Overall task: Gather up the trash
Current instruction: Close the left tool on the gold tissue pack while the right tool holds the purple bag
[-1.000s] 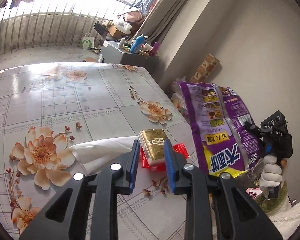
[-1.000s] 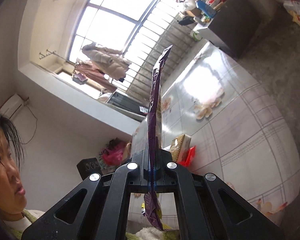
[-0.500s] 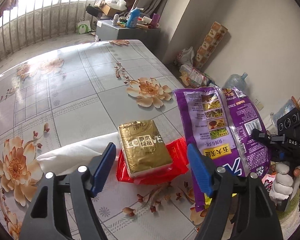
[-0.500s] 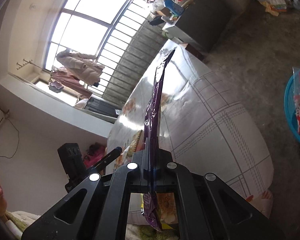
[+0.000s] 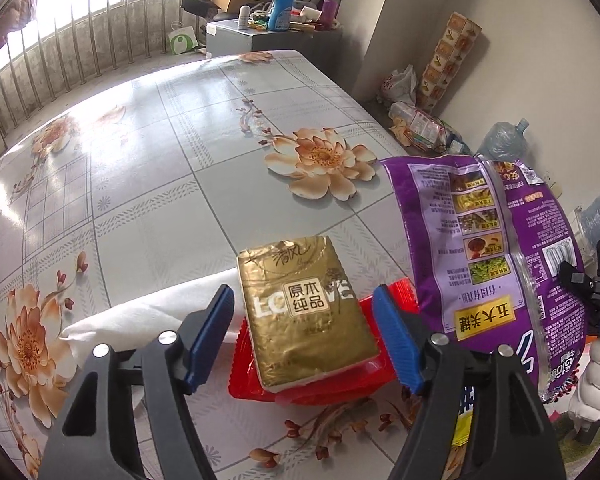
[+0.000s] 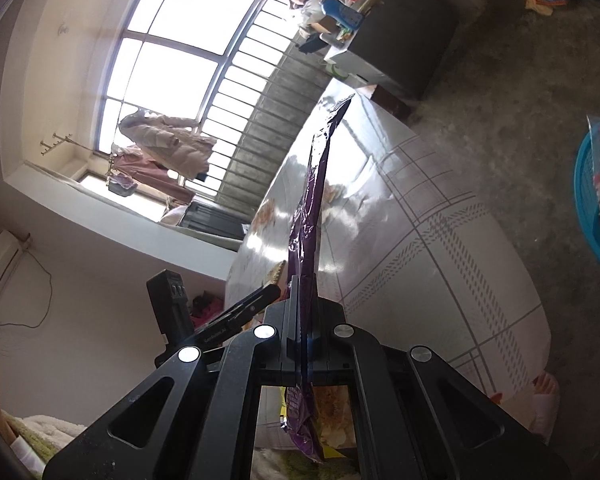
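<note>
Left wrist view: the left gripper (image 5: 302, 330) points down at a floral table (image 5: 140, 184); its blue-padded jaws stand apart and have just narrowed slightly, one on each side of a gold tissue pack (image 5: 306, 312) without touching it; the pack lies flat on a red wrapper (image 5: 312, 384) near the table's front edge; a white tissue (image 5: 132, 328) lies just left of the gold pack, partly behind the left finger; a purple snack bag (image 5: 488, 268) hangs upright just right of the pack, with a gloved hand (image 5: 594, 384) beyond it at the frame's edge.

Right wrist view: the right gripper (image 6: 302, 344) is clamped on the purple snack bag (image 6: 312, 208), seen edge-on, rising above the jaws; left of the bag the other gripper's black body shows; right of it, across the floor, sits a blue basin (image 6: 584, 200).
</note>
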### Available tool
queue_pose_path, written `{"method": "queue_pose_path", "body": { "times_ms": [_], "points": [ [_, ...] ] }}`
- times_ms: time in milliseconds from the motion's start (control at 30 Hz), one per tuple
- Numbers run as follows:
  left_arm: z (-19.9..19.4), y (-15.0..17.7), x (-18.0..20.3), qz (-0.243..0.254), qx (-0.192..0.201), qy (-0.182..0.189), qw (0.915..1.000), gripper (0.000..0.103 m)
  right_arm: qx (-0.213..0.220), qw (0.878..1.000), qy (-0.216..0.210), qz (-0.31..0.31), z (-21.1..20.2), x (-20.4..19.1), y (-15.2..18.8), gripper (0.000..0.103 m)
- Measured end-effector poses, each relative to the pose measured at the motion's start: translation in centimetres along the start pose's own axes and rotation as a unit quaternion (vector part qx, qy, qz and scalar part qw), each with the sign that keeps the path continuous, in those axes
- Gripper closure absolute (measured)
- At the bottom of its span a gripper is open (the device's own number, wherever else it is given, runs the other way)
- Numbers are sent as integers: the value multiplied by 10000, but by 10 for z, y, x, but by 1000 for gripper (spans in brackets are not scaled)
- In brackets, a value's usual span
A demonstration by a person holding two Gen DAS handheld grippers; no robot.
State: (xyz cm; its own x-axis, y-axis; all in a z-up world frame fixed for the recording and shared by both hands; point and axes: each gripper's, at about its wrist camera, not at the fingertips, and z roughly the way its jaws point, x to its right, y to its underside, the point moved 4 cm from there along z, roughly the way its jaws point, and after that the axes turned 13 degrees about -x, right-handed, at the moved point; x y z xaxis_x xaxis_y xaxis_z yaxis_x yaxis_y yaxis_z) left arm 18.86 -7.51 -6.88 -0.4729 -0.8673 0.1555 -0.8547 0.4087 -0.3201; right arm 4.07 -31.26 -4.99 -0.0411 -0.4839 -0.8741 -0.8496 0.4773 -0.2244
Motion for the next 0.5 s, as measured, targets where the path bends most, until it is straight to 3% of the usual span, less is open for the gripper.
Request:
{"method": "queue_pose_path", "body": {
  "times_ms": [233,500],
  "points": [
    [0,1,5,205,73,-182,9996,44,22,9996,-274,86,-5,4,2,103],
    [-28,4,-3,36,451,132,9989,44,112,9970,-743,191,-17,8,2,103]
  ]
}}
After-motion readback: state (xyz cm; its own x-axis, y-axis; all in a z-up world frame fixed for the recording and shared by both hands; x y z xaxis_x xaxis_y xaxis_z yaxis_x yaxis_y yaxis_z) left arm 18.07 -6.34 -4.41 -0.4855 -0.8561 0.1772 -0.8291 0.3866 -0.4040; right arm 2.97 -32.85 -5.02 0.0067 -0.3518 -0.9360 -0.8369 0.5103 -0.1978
